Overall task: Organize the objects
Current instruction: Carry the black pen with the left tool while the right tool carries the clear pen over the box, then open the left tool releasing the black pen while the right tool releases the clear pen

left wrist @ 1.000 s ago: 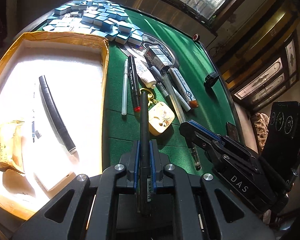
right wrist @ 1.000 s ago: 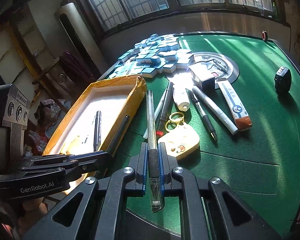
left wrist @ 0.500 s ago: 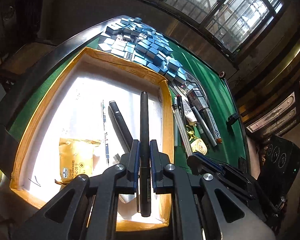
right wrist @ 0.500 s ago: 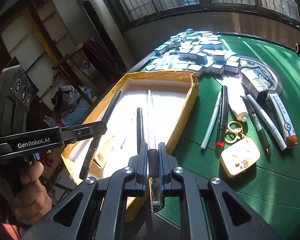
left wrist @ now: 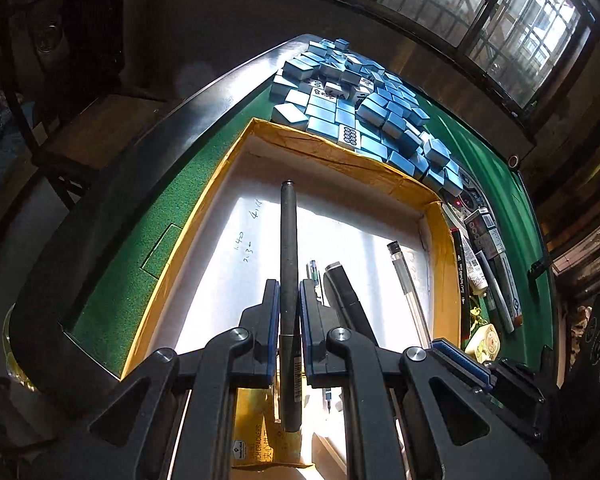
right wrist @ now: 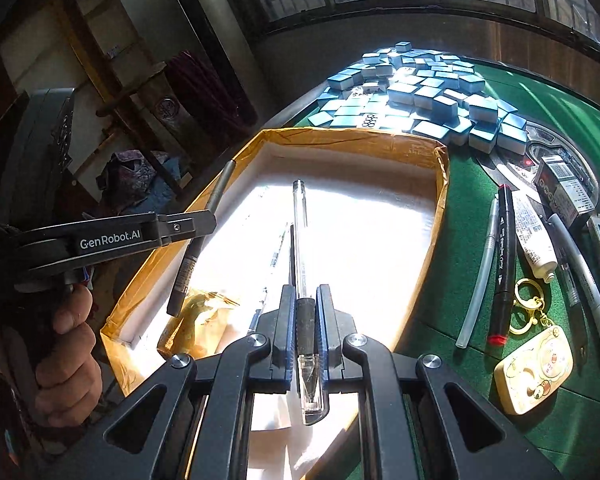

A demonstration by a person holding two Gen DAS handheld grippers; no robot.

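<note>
Over at the left edge of the green felt table (right wrist: 452,240), a bare hand (right wrist: 66,356) grips the left gripper (left wrist: 289,308), and its jaws are clamped tight on a slim matte-black pen (left wrist: 289,248), held above the open yellow-walled cardboard box (right wrist: 352,140). Down on the box's white floor lie a chunky black marker (left wrist: 346,300) and a thin blue-tipped pen (left wrist: 313,272). Next along, the right gripper (right wrist: 303,320) has its jaws shut on a clear plastic ballpoint with a black grip (right wrist: 300,236), also poised over the box. Behind, a heap of blue-backed mahjong tiles (right wrist: 420,92). Further right on the felt: a clear tube (right wrist: 476,280), a red-tipped black marker (right wrist: 504,264), a white squeeze tube (right wrist: 534,240) and a cream cartoon keychain (right wrist: 534,368).
</note>
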